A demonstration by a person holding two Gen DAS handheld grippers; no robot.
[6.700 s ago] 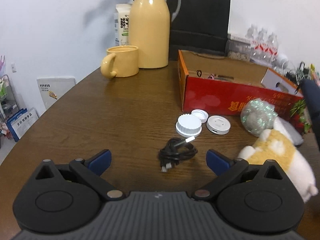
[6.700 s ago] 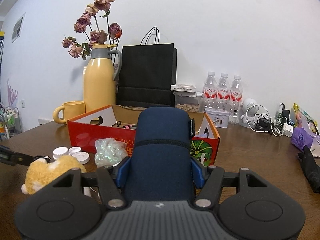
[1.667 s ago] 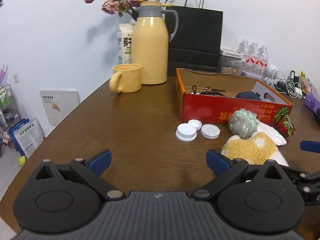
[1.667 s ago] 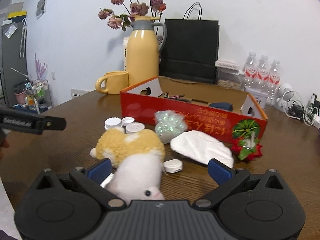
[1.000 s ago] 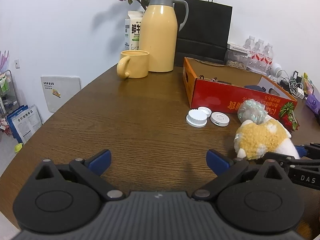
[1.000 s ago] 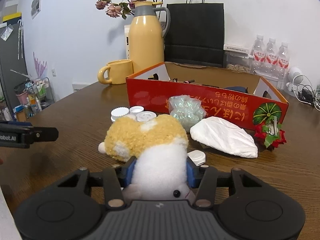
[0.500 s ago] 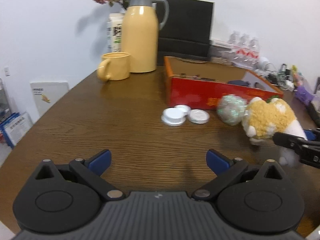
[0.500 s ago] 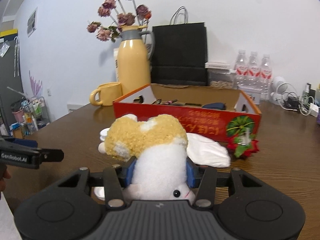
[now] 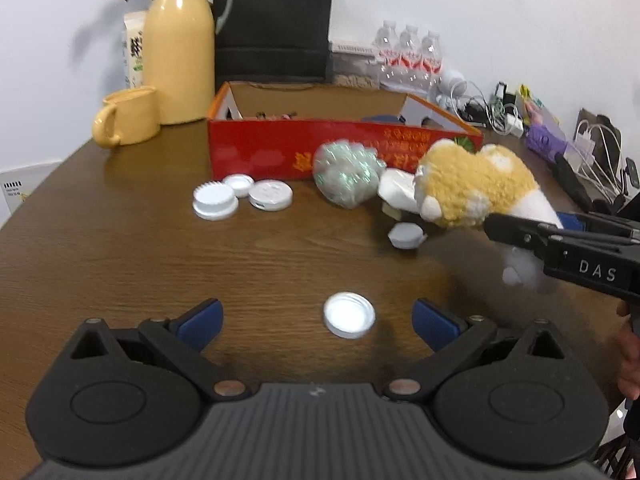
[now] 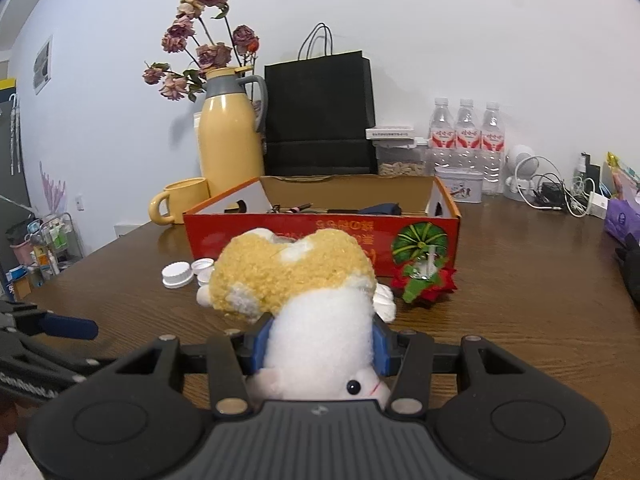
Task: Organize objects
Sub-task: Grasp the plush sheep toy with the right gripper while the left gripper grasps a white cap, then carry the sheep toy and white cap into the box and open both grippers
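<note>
My right hand-held gripper (image 10: 320,346) is closed about halfway on the plush toy (image 10: 304,292): both blue pads press into its white body, its tan, curly part stands out beyond my fingertips, and its small black eye lies close to the gripper's body. The toy is lifted clear of the bench (image 10: 520,280).

Straight ahead of this gripper, past the toy, stands the red cardboard box (image 10: 320,232), open at the top, with a few dark items inside that I cannot make out. A red and green decoration (image 10: 424,276) lies against the box's near wall, ahead and to the right. White caps (image 10: 176,274) lie ahead and to the left. Behind the box stand a yellow mug (image 10: 180,200), a yellow jug (image 10: 230,148) with dried flowers, a black paper bag (image 10: 320,116) and three water bottles (image 10: 466,136).

My left hand-held gripper (image 9: 316,318) is wide open and holds nothing. A single white cap (image 9: 349,315) lies on the bench between its blue fingertips, touching neither. Ahead and to the right of it the toy (image 9: 472,188) hangs in the other gripper's black fingers (image 9: 520,232). Farther ahead lie a shiny mesh bundle (image 9: 346,178), a white cloth (image 9: 398,188) just beside it, and a small white piece (image 9: 405,235) near the toy.
</note>
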